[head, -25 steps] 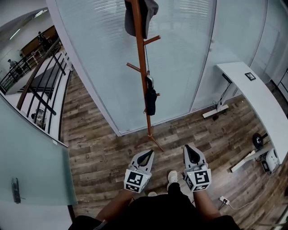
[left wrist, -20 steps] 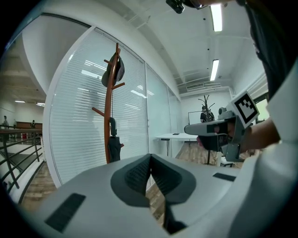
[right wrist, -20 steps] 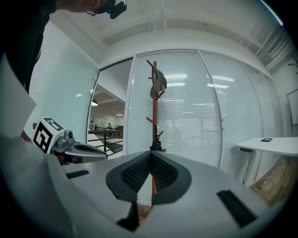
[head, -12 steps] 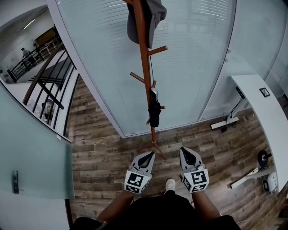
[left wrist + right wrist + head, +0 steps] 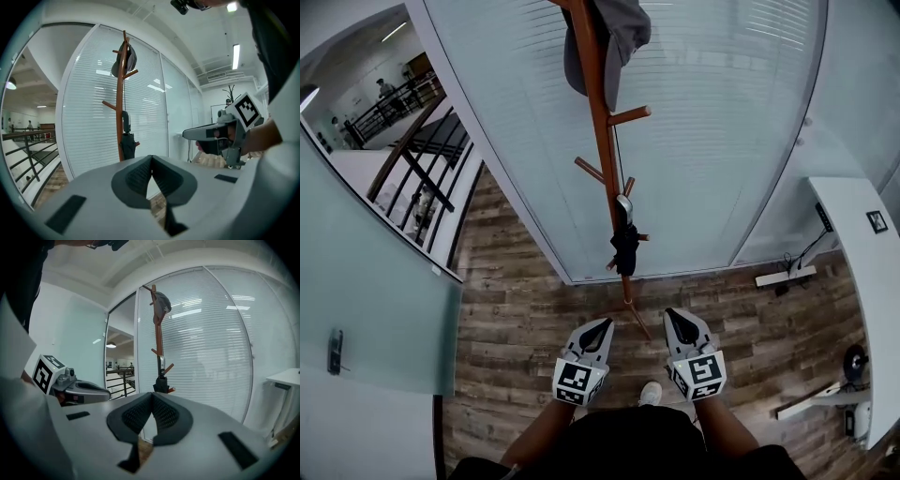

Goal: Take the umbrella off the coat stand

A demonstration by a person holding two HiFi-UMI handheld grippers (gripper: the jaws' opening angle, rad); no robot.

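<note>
While both grippers are held level in front of the person's body, each one is closed with nothing between its jaws. In the left gripper view, the left gripper point(image 5: 151, 157) has its two dark ribbed pads pressed together at the tips. In the right gripper view, the right gripper point(image 5: 152, 394) shows the same closed, empty state. From the head view, the left gripper point(image 5: 602, 323) and right gripper point(image 5: 673, 316) sit side by side above the wooden floor point(image 5: 516, 328), and both point toward the coat stand point(image 5: 605, 141). One light-coloured shoe point(image 5: 650, 394) is visible between them, below the marker cubes.

Just beyond the jaw tips, the foot of the coat stand rests on the floor, close to a glass wall point(image 5: 703, 141) fitted with horizontal blinds. The stand is a slim brown wooden pole with short angled pegs.

The umbrella point(image 5: 624, 248) is on the lower part of the pole. It is dark and folded, with a silvery handle on top, and it hangs from a thin cord that runs up toward a higher peg. It is apart from both grippers. The same umbrella point(image 5: 126, 140) appears ahead in the left gripper view and, as the umbrella point(image 5: 161, 383), in the right gripper view.

A grey cap point(image 5: 614, 37) hangs at the top of the stand. Farther off, a white desk point(image 5: 862, 244) stands at the right and a stair railing point(image 5: 422, 169) at the left.
</note>
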